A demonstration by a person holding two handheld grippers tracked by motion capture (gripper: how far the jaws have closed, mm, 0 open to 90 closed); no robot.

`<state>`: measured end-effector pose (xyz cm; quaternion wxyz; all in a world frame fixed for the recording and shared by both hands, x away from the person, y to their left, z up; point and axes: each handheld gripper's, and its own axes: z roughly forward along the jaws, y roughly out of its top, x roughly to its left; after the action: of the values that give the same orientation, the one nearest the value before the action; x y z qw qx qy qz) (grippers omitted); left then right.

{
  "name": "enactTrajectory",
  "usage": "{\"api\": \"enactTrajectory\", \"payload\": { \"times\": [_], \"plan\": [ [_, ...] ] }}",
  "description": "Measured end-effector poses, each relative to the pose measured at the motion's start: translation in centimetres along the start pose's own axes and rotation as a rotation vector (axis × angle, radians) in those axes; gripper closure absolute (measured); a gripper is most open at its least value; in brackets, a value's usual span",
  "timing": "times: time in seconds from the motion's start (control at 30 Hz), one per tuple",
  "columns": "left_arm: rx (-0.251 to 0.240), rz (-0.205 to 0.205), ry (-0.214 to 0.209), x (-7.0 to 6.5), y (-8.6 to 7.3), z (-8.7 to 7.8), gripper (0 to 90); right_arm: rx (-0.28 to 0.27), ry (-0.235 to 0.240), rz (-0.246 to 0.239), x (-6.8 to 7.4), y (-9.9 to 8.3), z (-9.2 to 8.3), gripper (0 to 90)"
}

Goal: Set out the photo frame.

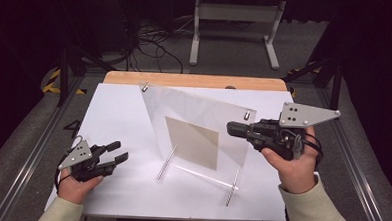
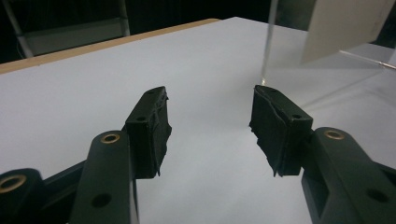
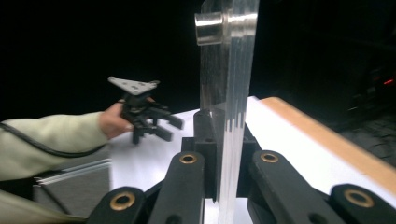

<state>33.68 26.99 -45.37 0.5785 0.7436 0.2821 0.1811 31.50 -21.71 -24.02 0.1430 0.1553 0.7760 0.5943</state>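
High view: a white tabletop point(image 1: 119, 112) with a wooden strip point(image 1: 195, 81) along its far edge stands on a grey floor point(image 1: 226, 52). Beyond the table, a pale metal frame point(image 1: 235, 27) rests on the floor beside a tangle of black cables point(image 1: 152, 43); the surroundings are dark. Metal rails point(image 1: 26, 158) run along both sides of the table.

A clear acrylic panel point(image 1: 198, 125) stands tilted near the table centre, fitted with metal standoffs point(image 1: 247, 114) at its upper corners and threaded rods point(image 1: 167, 162) at its base. A beige sheet point(image 1: 191, 142) is mounted on the panel.

Right gripper point(image 1: 232, 127): clamped on the right edge of the panel, below the upper right standoff. Right gripper view confirms both jaws pressed against the panel edge point(image 3: 229, 140).

Left gripper point(image 1: 118, 152): held low over the near left of the tabletop, well apart from the panel. Left gripper view shows the jaws spread with nothing between them, above bare white surface point(image 2: 210, 163).
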Motion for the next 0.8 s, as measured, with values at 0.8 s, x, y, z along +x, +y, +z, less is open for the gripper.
{"api": "enactTrajectory", "payload": {
  "times": [0.8],
  "plan": [
    [0.023,0.012,-0.006,-0.2,-0.1,0.4,46.8,-0.05,-0.602,-0.117,-1.8,-1.4,1.1,85.5]
  ]
}}
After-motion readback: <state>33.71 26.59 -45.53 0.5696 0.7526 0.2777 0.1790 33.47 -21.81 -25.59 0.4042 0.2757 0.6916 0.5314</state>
